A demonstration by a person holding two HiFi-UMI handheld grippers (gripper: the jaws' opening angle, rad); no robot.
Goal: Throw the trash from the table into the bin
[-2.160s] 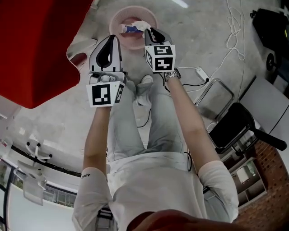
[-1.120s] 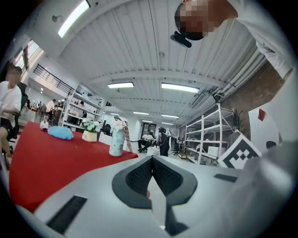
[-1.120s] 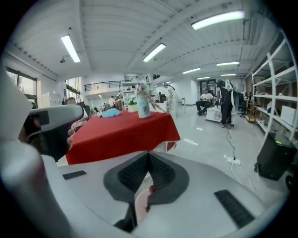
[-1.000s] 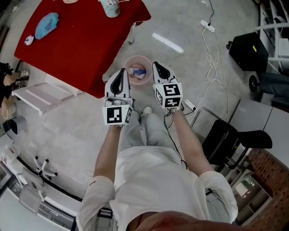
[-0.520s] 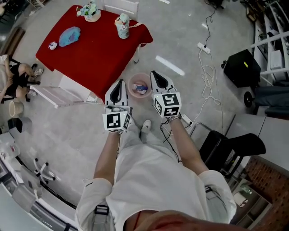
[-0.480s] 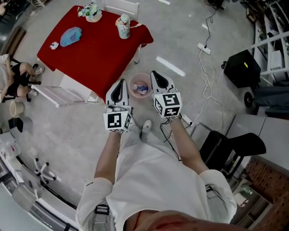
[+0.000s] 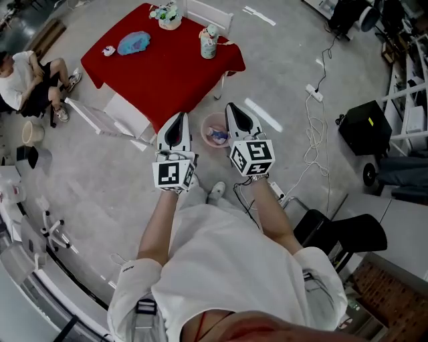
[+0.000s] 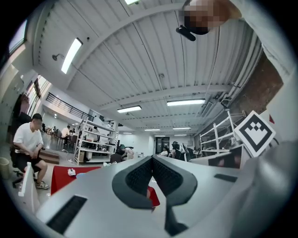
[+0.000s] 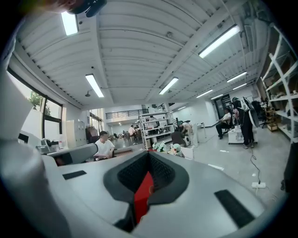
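The pink bin (image 7: 204,128) stands on the floor just off the red table's (image 7: 167,70) near corner, with blue and white trash (image 7: 218,137) inside it. In the head view my left gripper (image 7: 177,116) and right gripper (image 7: 232,107) are held up side by side, one on each side of the bin and well above it. Both are shut and empty: the left gripper (image 8: 152,159) and the right gripper (image 9: 149,155) each show pads meeting at the tip. On the table lie a blue crumpled thing (image 7: 134,42), a small white scrap (image 7: 108,50), a bottle (image 7: 209,41) and a flower bunch (image 7: 167,13).
A white bench (image 7: 110,115) stands by the table's left side, and a person sits on the floor at far left (image 7: 27,80). Cables and a power strip (image 7: 314,90) lie on the floor at right. A black chair (image 7: 341,230) is at lower right.
Both grippers have risen from right over the bin to well above it. The view has pulled back, and the whole table with its items now shows.
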